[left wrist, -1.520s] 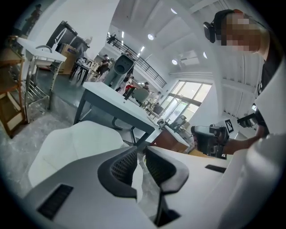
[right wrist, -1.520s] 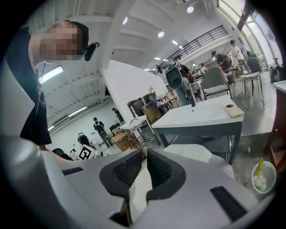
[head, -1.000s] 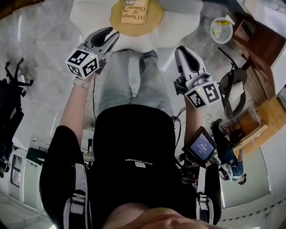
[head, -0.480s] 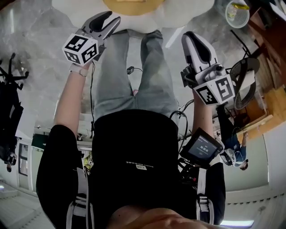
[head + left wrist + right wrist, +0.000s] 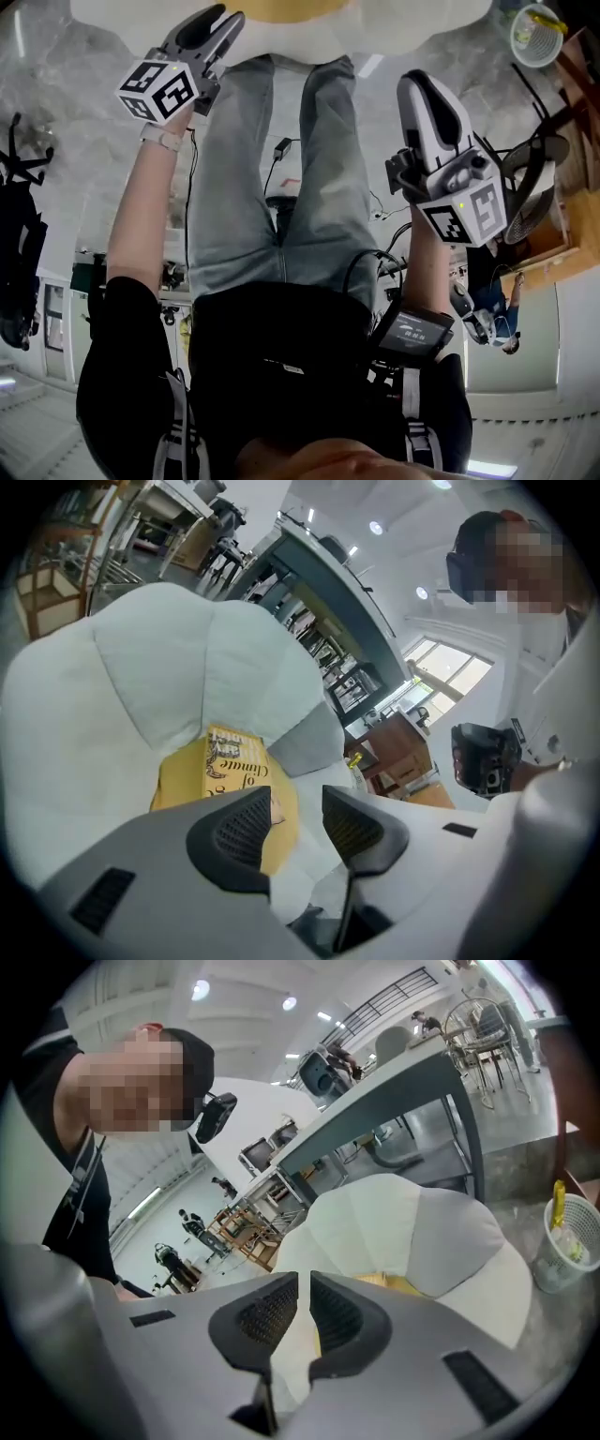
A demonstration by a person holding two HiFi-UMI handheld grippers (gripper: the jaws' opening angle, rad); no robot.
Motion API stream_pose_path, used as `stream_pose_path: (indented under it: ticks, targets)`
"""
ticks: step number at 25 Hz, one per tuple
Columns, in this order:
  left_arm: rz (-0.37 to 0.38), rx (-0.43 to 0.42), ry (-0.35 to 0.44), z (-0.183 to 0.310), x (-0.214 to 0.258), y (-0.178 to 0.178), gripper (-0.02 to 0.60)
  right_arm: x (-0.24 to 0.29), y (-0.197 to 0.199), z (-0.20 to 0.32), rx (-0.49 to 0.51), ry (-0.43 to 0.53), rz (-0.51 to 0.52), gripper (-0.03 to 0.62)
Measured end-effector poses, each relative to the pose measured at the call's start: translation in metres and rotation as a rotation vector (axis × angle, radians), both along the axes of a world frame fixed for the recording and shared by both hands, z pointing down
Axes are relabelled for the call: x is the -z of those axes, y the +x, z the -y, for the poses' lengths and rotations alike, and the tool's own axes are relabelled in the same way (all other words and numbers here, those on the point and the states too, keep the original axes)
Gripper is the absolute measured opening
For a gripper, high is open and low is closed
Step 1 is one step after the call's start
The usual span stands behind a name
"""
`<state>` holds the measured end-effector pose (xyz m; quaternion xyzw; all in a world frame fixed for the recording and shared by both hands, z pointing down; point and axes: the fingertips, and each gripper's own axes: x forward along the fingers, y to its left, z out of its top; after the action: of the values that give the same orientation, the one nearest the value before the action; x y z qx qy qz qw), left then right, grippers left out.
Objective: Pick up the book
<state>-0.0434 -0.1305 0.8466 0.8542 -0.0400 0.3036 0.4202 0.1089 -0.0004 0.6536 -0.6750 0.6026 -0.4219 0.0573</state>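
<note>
The yellow book (image 5: 229, 762), with dark print on its cover, lies on the yellow centre (image 5: 173, 785) of a white petal-shaped cushion (image 5: 150, 658). In the left gripper view it sits just beyond my left gripper (image 5: 298, 822). That gripper's jaws have just been opening and stand apart with nothing between them. My right gripper (image 5: 305, 1309) shows only a narrow slit between its pads, which hold nothing; a strip of yellow (image 5: 398, 1285) peeks past it. In the head view the left gripper (image 5: 214, 21) reaches the cushion's edge (image 5: 394, 23), the right gripper (image 5: 424, 86) hangs lower, and the book is cut off at the top.
The person's legs in grey trousers (image 5: 281, 187) stand between the two grippers. A white basket (image 5: 536, 33) holding something yellow stands right of the cushion, also in the right gripper view as the basket (image 5: 567, 1246). Wooden furniture (image 5: 572, 225) and a mesh chair (image 5: 536, 173) are at the right.
Both grippers have sunk toward the cushion. In the head view the book and most of the cushion have slid out past the top edge, and the left jaws stand wider apart.
</note>
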Motion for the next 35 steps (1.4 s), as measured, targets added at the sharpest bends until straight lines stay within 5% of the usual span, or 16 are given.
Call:
stream_pose_path:
  ticks: [13, 24, 35]
  targets:
    - [0.091, 0.066, -0.11, 0.0, -0.199, 0.05, 0.236, -0.123, 0.031, -0.033, -0.032, -0.035, 0.071, 0.049]
    - [0.135, 0.143, -0.165, -0.002, -0.233, 0.048, 0.258, -0.131, 0.027, -0.048, -0.036, -0.027, 0.09, 0.049]
    - [0.08, 0.179, -0.227, -0.004, -0.235, 0.056, 0.267, -0.14, 0.031, -0.055, -0.027, -0.038, 0.068, 0.049]
